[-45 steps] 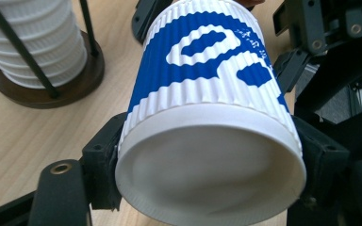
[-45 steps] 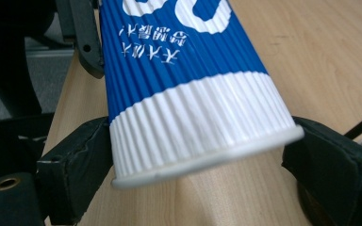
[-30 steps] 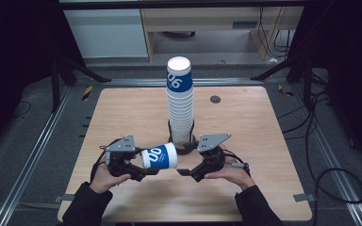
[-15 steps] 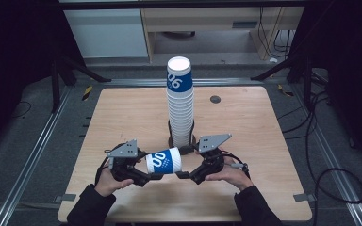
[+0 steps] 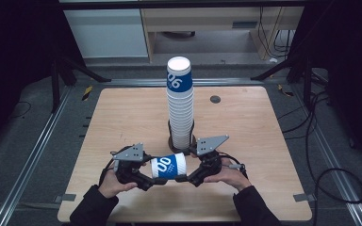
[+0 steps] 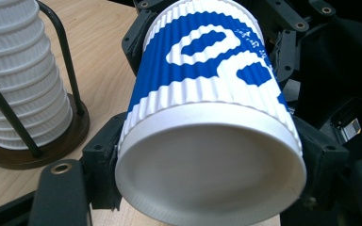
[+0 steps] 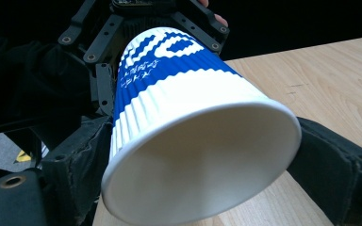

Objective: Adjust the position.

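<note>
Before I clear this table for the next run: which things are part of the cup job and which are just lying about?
In use:
- blue-and-white ribbed paper cup, lying sideways between left gripper and right gripper
- tall stack of white ribbed cups in its dark wire holder

Lying about:
- small dark round disc on the wooden table

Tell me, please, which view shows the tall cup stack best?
The high view: the whole cup stack stands upright in its holder at the table's middle. The left gripper view catches just its lower ribbed cups at the edge.
</note>
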`<action>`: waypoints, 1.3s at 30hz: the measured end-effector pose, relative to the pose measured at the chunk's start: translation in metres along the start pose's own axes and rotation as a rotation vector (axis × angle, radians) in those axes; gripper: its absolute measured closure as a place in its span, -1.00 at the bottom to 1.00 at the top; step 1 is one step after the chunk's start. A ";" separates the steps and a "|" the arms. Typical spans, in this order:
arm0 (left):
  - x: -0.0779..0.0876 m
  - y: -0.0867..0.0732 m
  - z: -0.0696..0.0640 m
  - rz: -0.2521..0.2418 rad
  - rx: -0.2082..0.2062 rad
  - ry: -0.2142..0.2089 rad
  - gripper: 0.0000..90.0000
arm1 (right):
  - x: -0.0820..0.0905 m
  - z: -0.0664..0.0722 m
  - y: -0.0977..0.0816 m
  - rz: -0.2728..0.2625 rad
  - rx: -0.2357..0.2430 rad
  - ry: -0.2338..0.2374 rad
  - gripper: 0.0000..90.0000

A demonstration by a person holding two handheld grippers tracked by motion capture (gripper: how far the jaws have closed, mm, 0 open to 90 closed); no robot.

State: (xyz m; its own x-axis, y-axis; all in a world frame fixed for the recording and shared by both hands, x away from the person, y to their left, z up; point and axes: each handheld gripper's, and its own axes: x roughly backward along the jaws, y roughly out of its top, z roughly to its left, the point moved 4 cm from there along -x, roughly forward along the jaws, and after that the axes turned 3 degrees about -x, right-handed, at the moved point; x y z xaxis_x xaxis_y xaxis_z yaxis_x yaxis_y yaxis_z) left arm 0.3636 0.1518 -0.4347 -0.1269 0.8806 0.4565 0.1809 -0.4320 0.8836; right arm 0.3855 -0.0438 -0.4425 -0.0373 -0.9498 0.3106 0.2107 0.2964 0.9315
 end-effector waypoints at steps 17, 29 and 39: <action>-0.002 -0.002 0.003 0.021 0.025 -0.011 -0.51 | 0.003 0.000 -0.001 0.014 -0.009 0.018 -0.64; 0.009 -0.005 0.009 0.120 0.023 0.031 -0.67 | 0.011 -0.002 0.000 0.069 0.028 -0.034 -0.63; -0.006 -0.017 0.006 0.320 -0.024 0.019 -0.66 | -0.009 0.002 -0.011 0.213 0.071 -0.026 -0.64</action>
State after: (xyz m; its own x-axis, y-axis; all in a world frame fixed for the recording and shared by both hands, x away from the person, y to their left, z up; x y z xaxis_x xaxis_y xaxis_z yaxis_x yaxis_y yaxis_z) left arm 0.3677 0.1548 -0.4532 -0.0852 0.6957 0.7132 0.1916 -0.6910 0.6970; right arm 0.3814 -0.0379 -0.4551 -0.0246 -0.8623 0.5058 0.1470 0.4973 0.8550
